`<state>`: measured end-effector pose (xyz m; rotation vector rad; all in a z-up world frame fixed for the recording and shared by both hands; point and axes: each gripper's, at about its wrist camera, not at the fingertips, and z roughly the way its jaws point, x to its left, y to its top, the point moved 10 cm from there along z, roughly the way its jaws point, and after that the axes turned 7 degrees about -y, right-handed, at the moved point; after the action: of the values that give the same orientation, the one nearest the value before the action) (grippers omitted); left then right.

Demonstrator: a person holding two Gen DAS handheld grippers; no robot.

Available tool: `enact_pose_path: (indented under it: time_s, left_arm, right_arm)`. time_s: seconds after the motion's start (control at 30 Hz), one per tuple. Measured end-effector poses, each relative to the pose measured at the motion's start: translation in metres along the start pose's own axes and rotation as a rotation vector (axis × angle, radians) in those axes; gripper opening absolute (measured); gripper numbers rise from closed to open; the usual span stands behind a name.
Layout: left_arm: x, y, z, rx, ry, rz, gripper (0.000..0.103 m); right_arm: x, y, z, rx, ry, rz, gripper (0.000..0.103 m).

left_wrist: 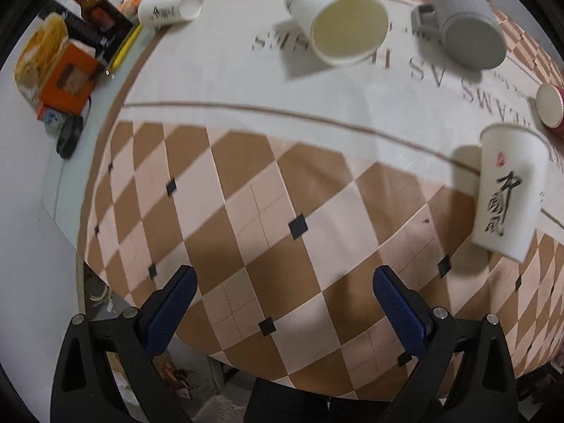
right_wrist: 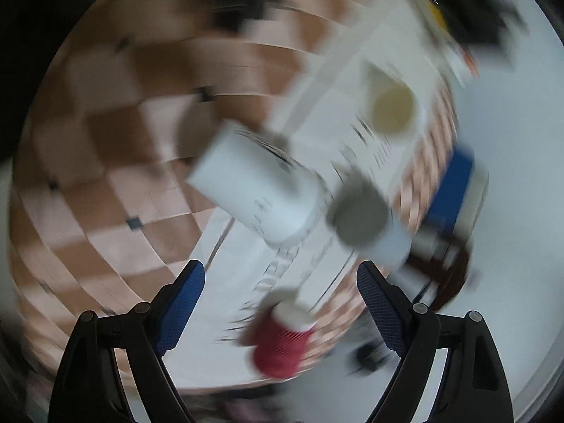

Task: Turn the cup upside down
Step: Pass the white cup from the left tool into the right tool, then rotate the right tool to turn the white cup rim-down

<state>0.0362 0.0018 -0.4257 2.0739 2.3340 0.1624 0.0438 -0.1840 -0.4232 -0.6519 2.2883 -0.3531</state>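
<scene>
In the left wrist view several cups stand on a checkered mat (left_wrist: 246, 190). A white paper cup with black brush writing (left_wrist: 507, 190) stands upside down at the right. An upright white paper cup (left_wrist: 338, 24) and a grey mug (left_wrist: 465, 24) are at the far side. A red cup (left_wrist: 551, 109) is at the right edge. My left gripper (left_wrist: 282, 296) is open and empty above the mat's near part. The right wrist view is blurred: my right gripper (right_wrist: 282, 292) is open and empty above the red cup (right_wrist: 282, 342), with the upside-down white cup (right_wrist: 257, 190) and grey mug (right_wrist: 359, 215) beyond.
Another white paper cup (left_wrist: 169, 7) lies on its side at the far left. A bottle (left_wrist: 95, 10), an orange box (left_wrist: 68, 77) and snack packs crowd the table's left edge. A blue box (right_wrist: 454, 190) sits beside the mat in the right wrist view.
</scene>
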Motion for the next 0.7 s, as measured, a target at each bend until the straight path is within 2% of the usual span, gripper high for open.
enact_pose_path:
  time_s: [0.13,0.23,0.27,0.3,0.37,0.5,0.6,0.7]
  left_arm:
    - [0.01,-0.009,0.013,0.025,-0.023,-0.036,0.102]
    - [0.017,-0.015,0.018,0.041,-0.037,-0.06,0.102]
    - [0.02,-0.016,0.02,0.044,-0.04,-0.067,0.102]
    - [0.023,-0.016,0.022,0.048,-0.043,-0.074,0.102]
    - [0.029,-0.016,0.023,0.048,-0.044,-0.082,0.102]
    - [0.053,-0.01,0.025,0.03,-0.041,-0.103,0.102]
    - [0.064,-0.005,0.023,0.018,-0.036,-0.115,0.102]
    - [0.071,0.001,0.018,0.003,-0.027,-0.117,0.102]
  right_arm:
    - [0.022,0.014,0.015,-0.081,-0.103,-0.352,0.081]
    - [0.028,0.026,0.026,-0.124,-0.136,-0.472,0.079]
    - [0.029,0.027,0.032,-0.129,-0.141,-0.494,0.07]
    - [0.03,0.028,0.038,-0.127,-0.153,-0.515,0.065]
    - [0.029,0.032,0.047,-0.125,-0.176,-0.559,0.065]
    - [0.016,0.039,0.048,-0.106,-0.077,-0.463,0.063]
    - [-0.003,0.043,0.049,-0.064,0.037,-0.301,0.062]
    - [-0.024,0.037,0.053,0.006,0.21,-0.079,0.062]
